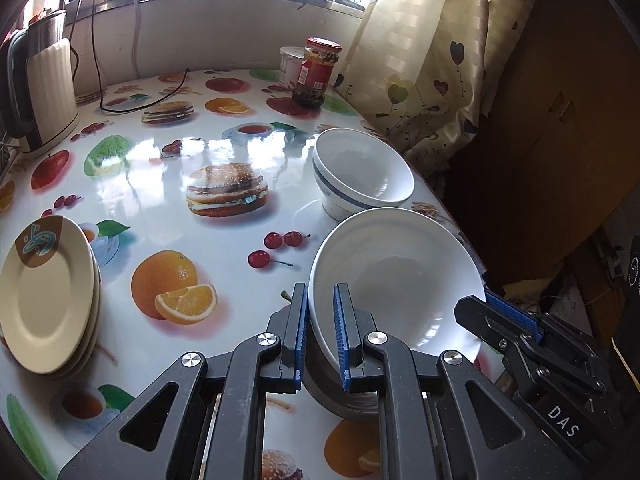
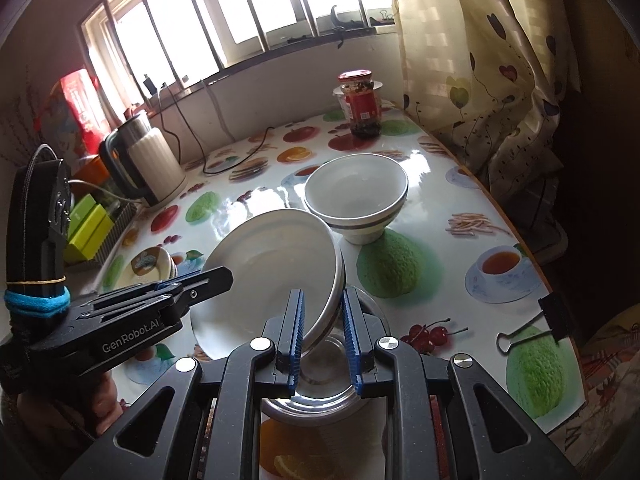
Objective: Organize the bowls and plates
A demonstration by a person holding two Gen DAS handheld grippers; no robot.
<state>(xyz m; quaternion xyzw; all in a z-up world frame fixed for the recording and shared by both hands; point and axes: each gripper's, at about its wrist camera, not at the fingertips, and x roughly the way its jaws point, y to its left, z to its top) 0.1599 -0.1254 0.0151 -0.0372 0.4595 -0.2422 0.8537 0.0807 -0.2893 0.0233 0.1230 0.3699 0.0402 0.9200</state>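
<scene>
The left hand-held gripper is clamped on the near-left rim of a white bowl, one blue pad inside the wall and one outside; the right hand-held gripper is clamped on the opposite rim of the same bowl in like manner. The bowl is held tilted between the two, clear of the bench, with its foot ring visible beneath in the right wrist view. Just beyond it stand the stacked bowls, two nested, banded in grey-blue, close to the bench's right edge; the held bowl's far rim overlaps their base in the left wrist view, and contact cannot be determined. A stack of cream plates lies at the left side, well apart from the bowls, its near edge cut off by the picture's dark border. The middle of the bench between plates and bowls is open, glossy with window glare. At the far end stand a red-lidded jar with a white tub partly hidden behind it, and at the far left a kettle with a black cord trailing across the cloth. A curtain hangs along the right edge. A binder clip grips the near right edge. The space right of the curtain is too dark to make out.
</scene>
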